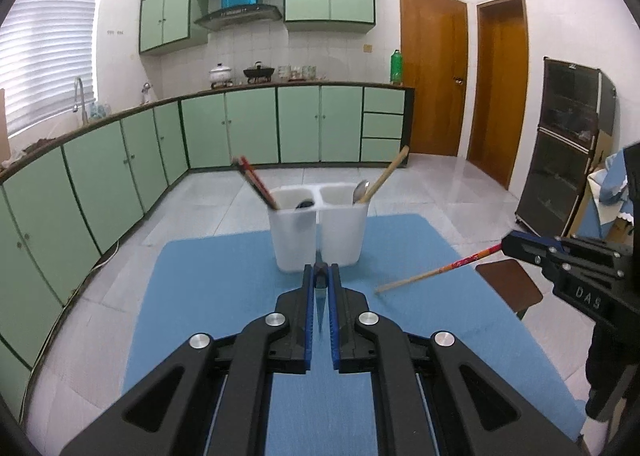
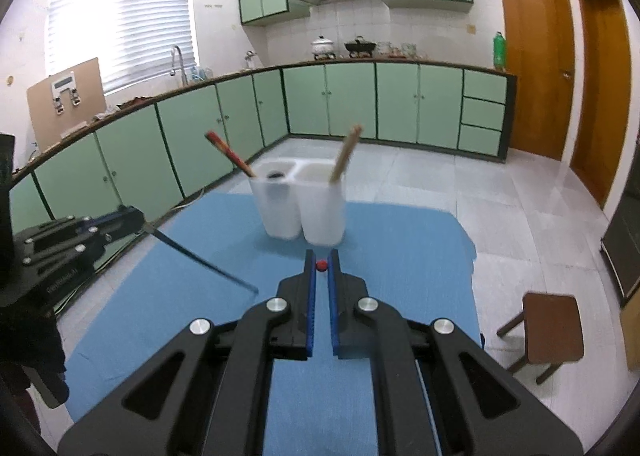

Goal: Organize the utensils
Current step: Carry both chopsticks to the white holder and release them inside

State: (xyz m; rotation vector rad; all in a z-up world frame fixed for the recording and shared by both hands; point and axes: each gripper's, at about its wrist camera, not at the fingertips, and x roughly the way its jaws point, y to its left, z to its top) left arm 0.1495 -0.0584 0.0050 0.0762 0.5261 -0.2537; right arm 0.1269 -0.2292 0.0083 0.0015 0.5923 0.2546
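A white two-compartment utensil holder [image 1: 318, 228] stands on the blue mat [image 1: 224, 296]; it also shows in the right wrist view [image 2: 302, 203]. Its left cup holds a red-topped chopstick [image 1: 256, 183] and a dark spoon; its right cup holds a wooden chopstick [image 1: 384, 175] and a metal spoon [image 1: 360, 191]. My left gripper [image 1: 321, 270] is shut on a thin dark utensil [image 1: 320, 296], seen from the side in the right wrist view [image 2: 200, 260]. My right gripper [image 2: 321, 256] is shut on a red-ended chopstick [image 2: 321, 265], seen in the left wrist view [image 1: 436, 270] slanting down toward the mat.
The mat covers a table with tiled floor around it. A brown stool [image 2: 552, 320] stands at the right of the table. Green kitchen cabinets [image 1: 248, 127] line the far wall and left side. A dark cabinet [image 1: 560, 151] stands at right.
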